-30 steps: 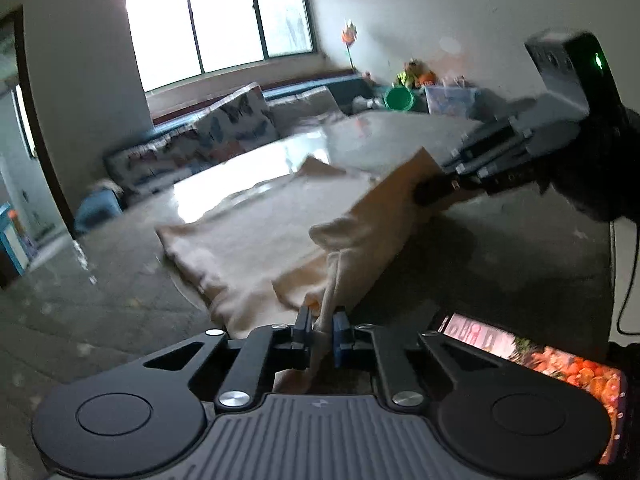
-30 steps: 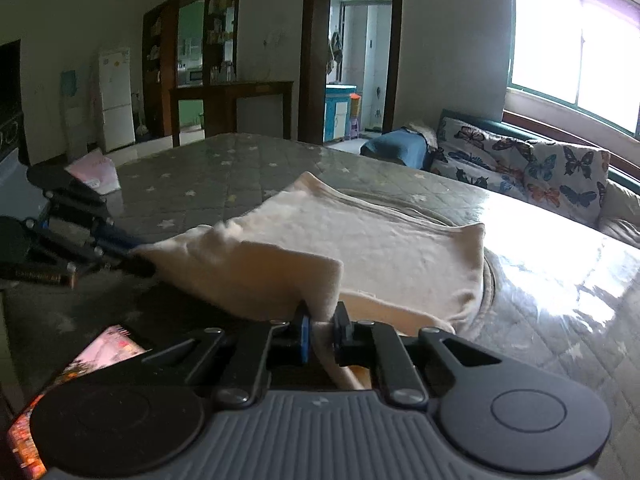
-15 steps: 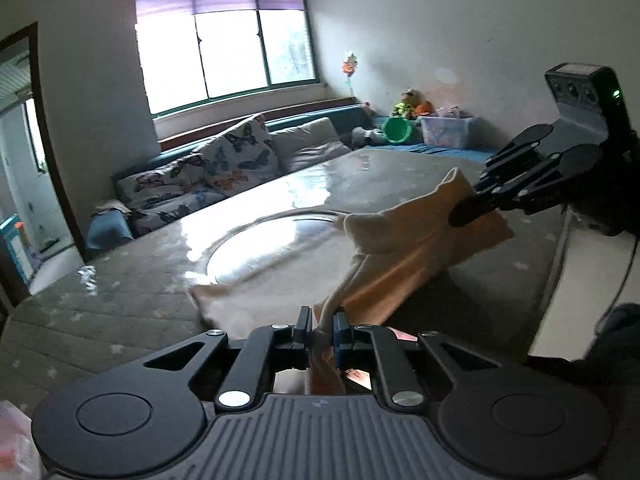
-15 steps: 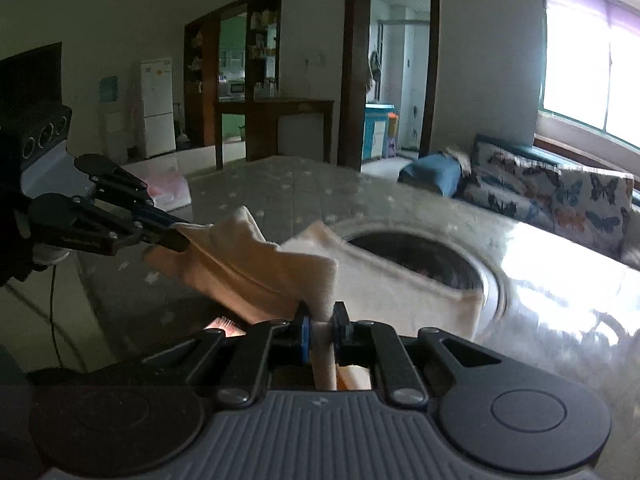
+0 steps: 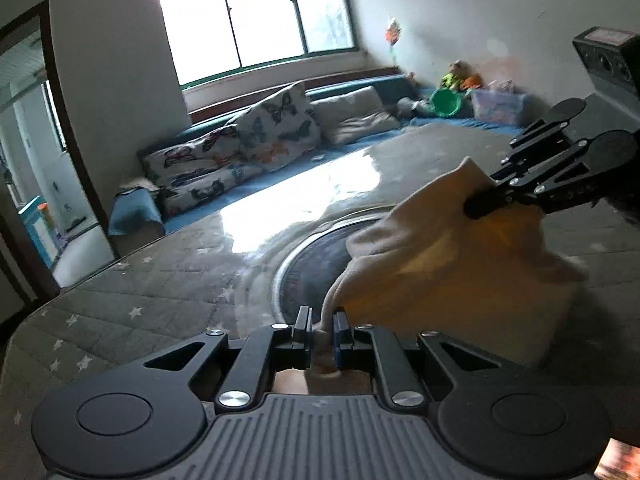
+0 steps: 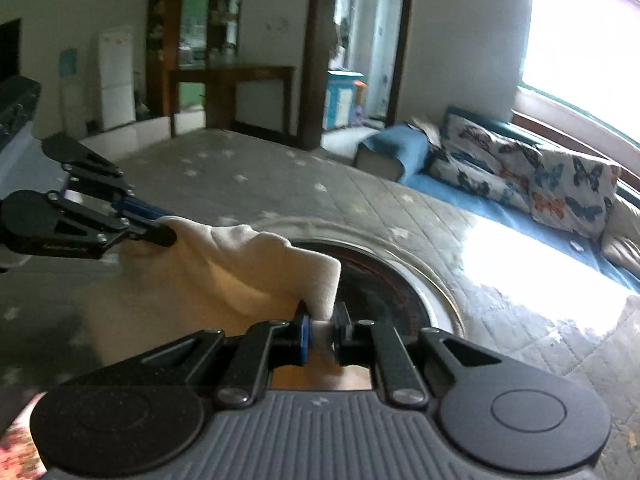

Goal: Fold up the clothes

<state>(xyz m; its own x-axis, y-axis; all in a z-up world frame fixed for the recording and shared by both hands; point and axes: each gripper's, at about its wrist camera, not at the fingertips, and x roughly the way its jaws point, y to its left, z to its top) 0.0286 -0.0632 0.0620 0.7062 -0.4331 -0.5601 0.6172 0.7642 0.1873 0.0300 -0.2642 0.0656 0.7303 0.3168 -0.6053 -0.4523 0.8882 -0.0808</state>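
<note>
Nearest the left wrist camera we see the left claw (image 5: 322,326) clenched on a bunched edge of the cream garment (image 5: 432,280) — fabric is pinched between its two fingers. From the right wrist view, the right claw (image 6: 320,330) likewise grasps another edge of the same cream garment (image 6: 224,276), cloth visible between its pads. The garment hangs slack between the two claws, held up above the bench (image 5: 160,288), its lower part blurred. Just beyond it we note the round metal-rimmed inset (image 6: 400,280) in the star-patterned quilted bench cover. Farther off — a strong glare patch on the bench surface, then butterfly-print cushions (image 5: 276,130) on a blue window seat, and a green basin (image 5: 446,102) by the far wall under the window (image 5: 256,16).
</note>
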